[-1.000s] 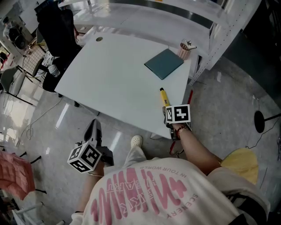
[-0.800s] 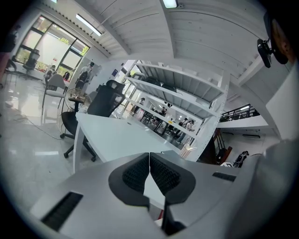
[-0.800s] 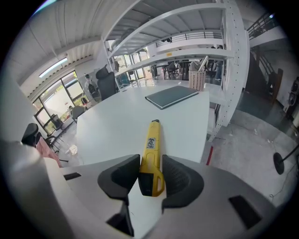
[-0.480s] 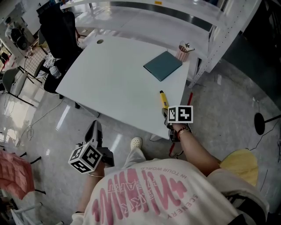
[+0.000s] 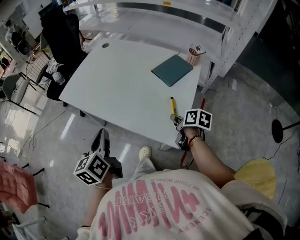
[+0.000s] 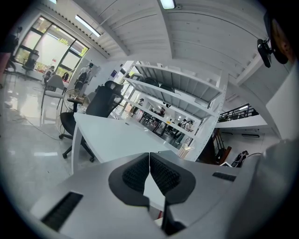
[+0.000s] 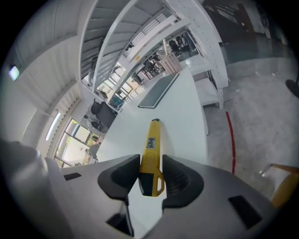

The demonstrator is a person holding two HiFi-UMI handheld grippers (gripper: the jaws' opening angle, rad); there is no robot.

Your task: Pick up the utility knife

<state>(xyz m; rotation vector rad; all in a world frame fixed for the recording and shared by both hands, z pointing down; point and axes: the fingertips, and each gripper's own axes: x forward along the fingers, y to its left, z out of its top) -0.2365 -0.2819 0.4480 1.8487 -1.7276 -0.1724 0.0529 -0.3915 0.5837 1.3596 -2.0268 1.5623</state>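
Observation:
The yellow utility knife [image 5: 172,105] lies along the near right part of the white table [image 5: 117,79], tip pointing away from me. My right gripper [image 5: 176,120] is at its rear end. In the right gripper view the knife [image 7: 152,144] runs straight out between the two pads, both pressed against its sides, so the right gripper [image 7: 151,159] is shut on it. I cannot tell whether the knife is off the tabletop. My left gripper [image 5: 101,135] hangs low off the table's near left edge, above the floor. Its pads [image 6: 161,173] meet with nothing between them.
A teal pad [image 5: 171,70] lies flat beyond the knife near the table's far right corner, next to a small cup of pens [image 5: 194,54]. White shelving [image 5: 164,14] stands behind the table, a black chair [image 5: 61,28] at its far left. The table's right edge is close to the knife.
The right gripper has rolled about its own line, its marker cube turning to show another face. The knife has hardly shifted. The left gripper has stayed put.

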